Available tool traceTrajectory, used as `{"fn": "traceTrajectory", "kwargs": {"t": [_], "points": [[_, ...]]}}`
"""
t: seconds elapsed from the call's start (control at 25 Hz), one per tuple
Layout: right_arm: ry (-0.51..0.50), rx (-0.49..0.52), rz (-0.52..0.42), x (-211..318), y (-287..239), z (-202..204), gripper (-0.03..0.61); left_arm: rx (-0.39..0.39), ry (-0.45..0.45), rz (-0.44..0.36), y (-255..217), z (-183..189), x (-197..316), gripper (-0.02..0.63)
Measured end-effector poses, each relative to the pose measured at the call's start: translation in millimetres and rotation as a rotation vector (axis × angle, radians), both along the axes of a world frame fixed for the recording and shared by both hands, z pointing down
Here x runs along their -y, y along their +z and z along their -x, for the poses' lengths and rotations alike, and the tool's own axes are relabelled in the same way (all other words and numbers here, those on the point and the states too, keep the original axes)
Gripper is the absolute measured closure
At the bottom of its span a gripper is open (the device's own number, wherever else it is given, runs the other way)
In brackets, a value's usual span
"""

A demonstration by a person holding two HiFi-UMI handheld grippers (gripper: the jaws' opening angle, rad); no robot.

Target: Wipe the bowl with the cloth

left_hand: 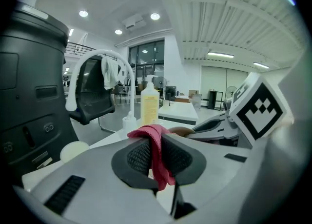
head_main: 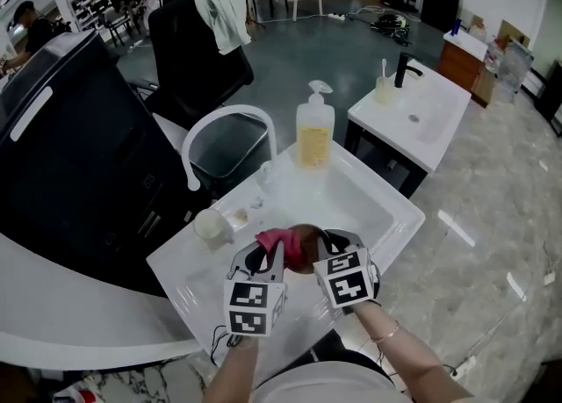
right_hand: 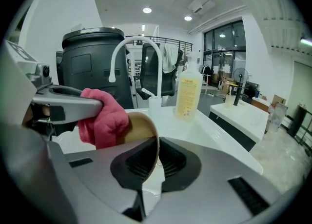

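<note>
Over the white sink (head_main: 386,208) a brown bowl (head_main: 305,245) is held tilted on its side. My right gripper (head_main: 323,250) is shut on the bowl's rim (right_hand: 155,155), seen edge-on between its pads in the right gripper view. A pink cloth (head_main: 275,242) is pinched in my left gripper (head_main: 276,256), which is shut on it; the cloth (left_hand: 157,154) hangs down between the dark pads. In the right gripper view the cloth (right_hand: 101,117) is bunched against the bowl's (right_hand: 139,129) inner side, with the left gripper's finger coming in from the left.
A white curved tap (head_main: 224,125) rises behind the sink. A soap bottle with yellow liquid (head_main: 314,133) stands at the basin's back edge, a small white cup (head_main: 210,225) on its left rim. A black bin (head_main: 70,155) is at the left, a second washbasin (head_main: 420,116) to the right.
</note>
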State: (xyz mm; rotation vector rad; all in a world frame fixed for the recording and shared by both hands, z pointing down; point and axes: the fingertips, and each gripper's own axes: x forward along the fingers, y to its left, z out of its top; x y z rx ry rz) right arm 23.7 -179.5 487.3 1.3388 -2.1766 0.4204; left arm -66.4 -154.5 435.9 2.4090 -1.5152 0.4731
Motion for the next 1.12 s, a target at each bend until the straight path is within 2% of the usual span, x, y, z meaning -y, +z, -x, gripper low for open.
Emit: {"fn": "traceTrajectory", "kwargs": {"t": [0.12,0.28,0.36,0.52,0.8,1.12], "points": [[-0.002,0.003,0.007,4,3,2,0.560,-0.040,-0.039,-0.014,-8,11,-5,0.566],[-0.026,0.024,0.002,5,0,18,0.561,-0.088,0.062,0.005,-7,-15,-10,0.566],[-0.035,0.039,-0.009,5,-6,26,0.562,-0.075,0.084,0.042,5,-26,-8,0.566],[-0.053,0.046,-0.008,-1,-9,33,0.555,-0.033,0.071,0.101,29,-31,-2,0.566],[-0.017,0.052,0.009,-4,2,25,0.551,0.086,0.046,0.111,44,-17,-1,0.566],[0.047,0.086,0.046,-1,12,6,0.554,0.049,-0.023,0.102,33,11,-12,0.566]]}}
